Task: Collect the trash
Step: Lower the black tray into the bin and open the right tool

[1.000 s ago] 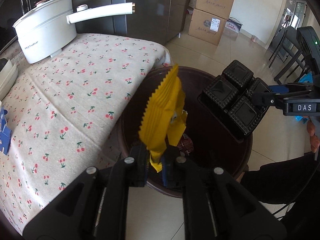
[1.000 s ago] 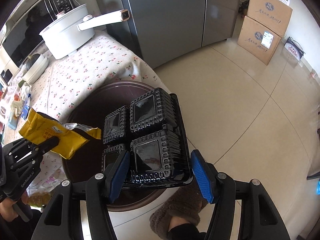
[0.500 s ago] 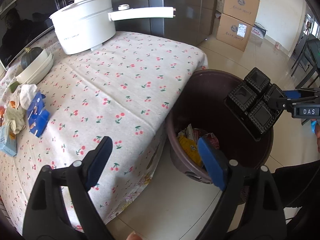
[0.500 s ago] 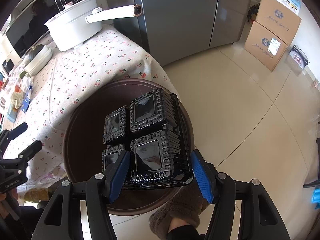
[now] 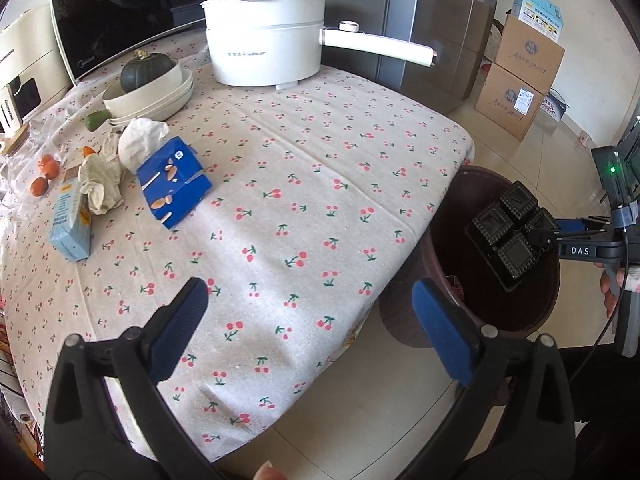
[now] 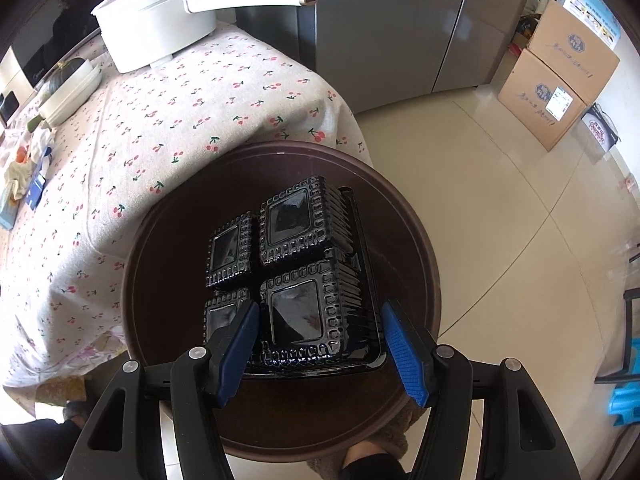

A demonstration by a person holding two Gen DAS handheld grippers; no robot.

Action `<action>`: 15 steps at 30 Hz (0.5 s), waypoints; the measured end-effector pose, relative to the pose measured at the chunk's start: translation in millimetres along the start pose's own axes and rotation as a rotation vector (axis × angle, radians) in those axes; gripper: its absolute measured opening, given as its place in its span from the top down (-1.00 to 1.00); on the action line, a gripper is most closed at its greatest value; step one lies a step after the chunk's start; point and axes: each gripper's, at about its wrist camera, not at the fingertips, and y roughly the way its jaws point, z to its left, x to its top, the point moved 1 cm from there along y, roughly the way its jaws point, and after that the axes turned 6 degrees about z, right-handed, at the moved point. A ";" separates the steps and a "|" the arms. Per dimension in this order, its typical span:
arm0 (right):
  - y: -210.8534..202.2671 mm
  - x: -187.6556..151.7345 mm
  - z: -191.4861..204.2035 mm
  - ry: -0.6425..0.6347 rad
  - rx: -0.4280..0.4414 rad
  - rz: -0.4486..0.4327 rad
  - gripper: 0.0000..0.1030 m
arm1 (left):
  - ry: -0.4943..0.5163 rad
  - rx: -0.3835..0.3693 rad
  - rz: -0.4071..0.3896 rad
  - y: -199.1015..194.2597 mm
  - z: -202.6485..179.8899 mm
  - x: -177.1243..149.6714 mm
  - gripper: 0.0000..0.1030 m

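The right claw (image 6: pixel 320 344) grips a black plastic tray (image 6: pixel 296 276) right over the brown bin (image 6: pixel 416 264), so it can drop straight in. The left claw (image 5: pixel 312 320) is wide and empty; the blue wrapper (image 5: pixel 174 186) and crumpled tissue (image 5: pixel 140 140) lie far ahead on the tablecloth (image 5: pixel 320 160)

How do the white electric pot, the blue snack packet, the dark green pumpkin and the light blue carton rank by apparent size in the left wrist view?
1. White electric pot
2. Blue snack packet
3. Light blue carton and dark green pumpkin: they look similar, and the pumpkin lies farther away and is partly hidden, so I leave them unranked.
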 end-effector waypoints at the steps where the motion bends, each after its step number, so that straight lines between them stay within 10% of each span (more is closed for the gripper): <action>1: 2.2 0.7 1.2 0.006 0.005 0.001 -0.30 | -0.009 0.002 -0.002 -2.0 5.0 -1.7 -0.98; 4: 6.8 3.7 4.0 0.019 0.004 -0.002 -0.65 | -0.036 0.001 -0.002 -7.4 20.3 -6.8 -0.99; 15: -7.5 12.6 31.2 0.009 0.010 -0.033 -0.65 | -0.120 0.020 -0.002 -20.5 64.2 -19.8 -0.99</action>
